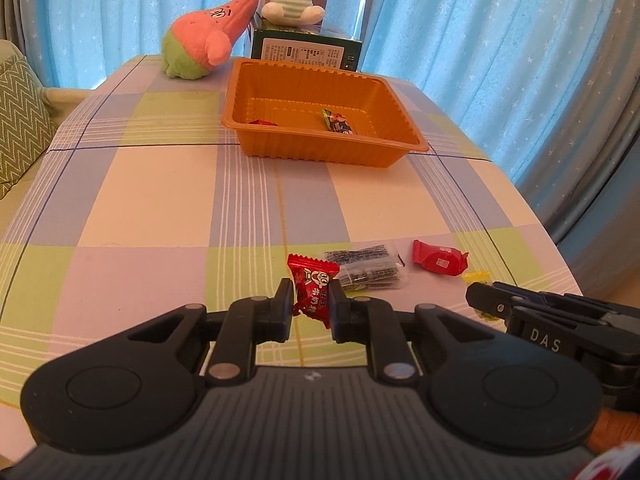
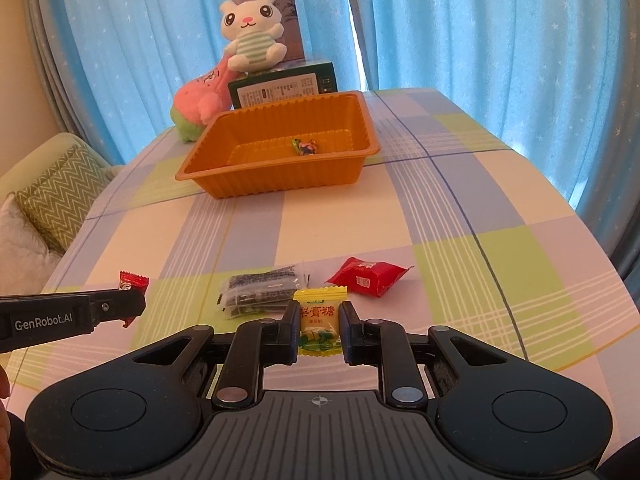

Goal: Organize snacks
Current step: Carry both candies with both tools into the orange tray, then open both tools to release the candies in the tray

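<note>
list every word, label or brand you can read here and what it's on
"DAS": side of the right gripper.
"GenRobot.AI": side of the left gripper.
"梨膏糖": yellow candy held in the right gripper.
Red candy in the left gripper: white characters, too distorted to read.
Green box label, dark snack packet, red packet: print too small.

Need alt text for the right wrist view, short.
The right claw grips a yellow candy above a checked tablecloth. Ahead lie a red packet and a clear packet, with an orange tray beyond.
</note>
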